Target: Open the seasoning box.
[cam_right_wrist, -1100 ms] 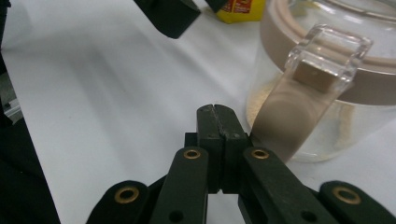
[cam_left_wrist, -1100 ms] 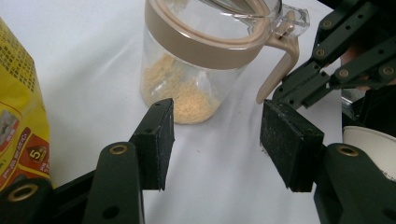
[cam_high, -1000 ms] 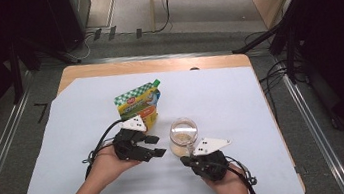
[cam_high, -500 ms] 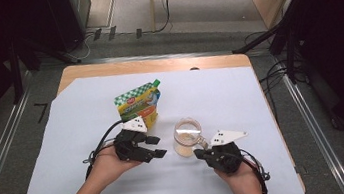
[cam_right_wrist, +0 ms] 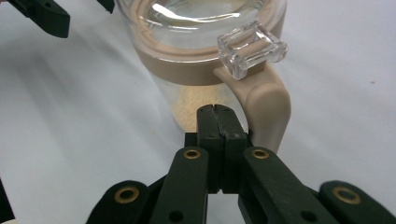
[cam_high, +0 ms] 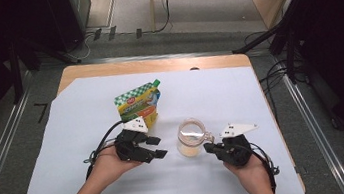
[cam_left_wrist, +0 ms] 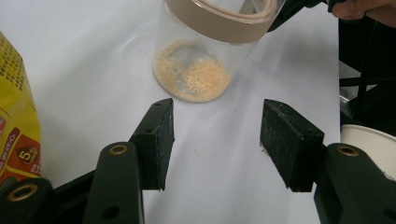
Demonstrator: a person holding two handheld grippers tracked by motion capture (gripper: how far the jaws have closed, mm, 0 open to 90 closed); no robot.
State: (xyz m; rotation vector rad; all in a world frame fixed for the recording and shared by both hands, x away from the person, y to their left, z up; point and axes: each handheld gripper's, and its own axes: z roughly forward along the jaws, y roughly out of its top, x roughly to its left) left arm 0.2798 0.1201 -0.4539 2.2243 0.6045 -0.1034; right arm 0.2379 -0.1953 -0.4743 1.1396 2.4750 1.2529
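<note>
Rightward goes the right tongs [cam_high: 210,147] since a second ago, and the glass jar [cam_high: 190,138] shifts with it.
Its jaws are pressed flat together just beside the jar's beige handle [cam_right_wrist: 262,109]; the left tongs [cam_high: 159,147] hangs half open, empty, jar just ahead on the white worktop [cam_high: 239,88], snack pouch [cam_high: 139,104] behind.

— How many things near the tools?
— One clear jar [cam_high: 190,137] of grain between two tools, left [cam_high: 155,147] and right [cam_high: 209,147]. One snack pouch [cam_high: 139,103] beyond the left tool. One paper cup [cam_left_wrist: 369,140] beside it.
</note>
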